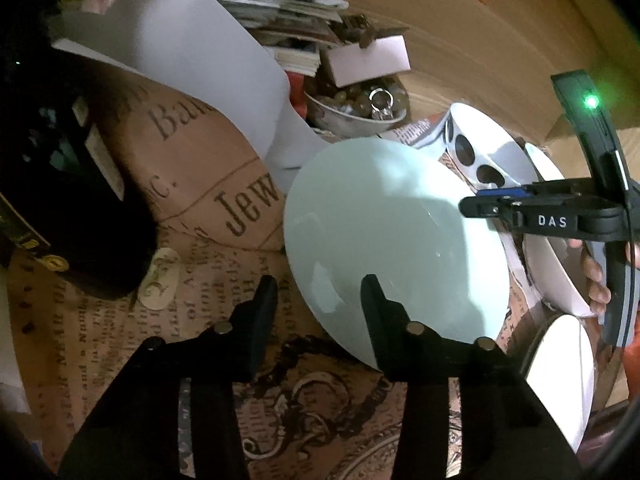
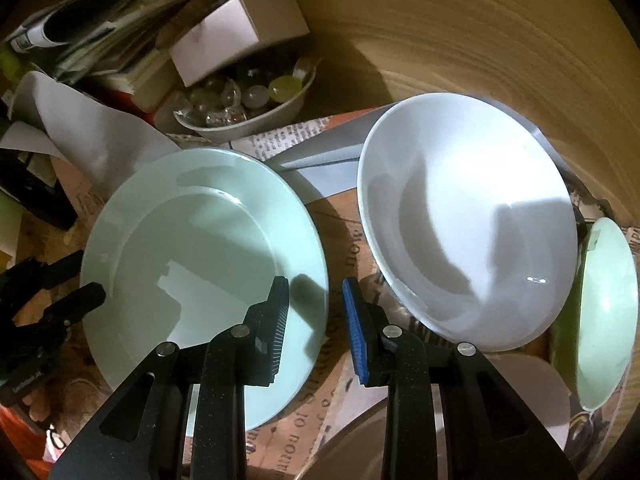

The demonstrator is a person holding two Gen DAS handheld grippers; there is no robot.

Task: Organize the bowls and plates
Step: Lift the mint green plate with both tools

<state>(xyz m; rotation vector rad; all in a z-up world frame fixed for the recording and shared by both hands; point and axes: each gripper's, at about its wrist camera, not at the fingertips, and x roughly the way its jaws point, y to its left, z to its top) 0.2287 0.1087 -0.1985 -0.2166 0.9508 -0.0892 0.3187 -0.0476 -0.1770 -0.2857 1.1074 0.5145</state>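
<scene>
A pale green plate (image 1: 392, 240) (image 2: 200, 256) lies flat on the printed brown paper. My left gripper (image 1: 316, 284) straddles its near-left rim, one finger over the plate and one outside it, with clear gaps on both sides. My right gripper (image 2: 315, 282) straddles the opposite rim: the black finger hangs over the plate and casts a shadow on it. The blue-padded finger (image 2: 354, 328) stands just off the edge, and a strip of paper shows between them. In the left wrist view the right gripper (image 1: 470, 208) reaches in from the right, a hand (image 1: 596, 280) behind it.
A white bowl (image 2: 468, 232) sits right of the plate, with a small green dish (image 2: 604, 312) tilted beyond it. Behind are a bowl of glass stones (image 2: 248, 108), a pink box (image 2: 240, 36), stacked papers and a curled white sheet (image 1: 192, 60). A black object (image 1: 60, 200) stands at the left.
</scene>
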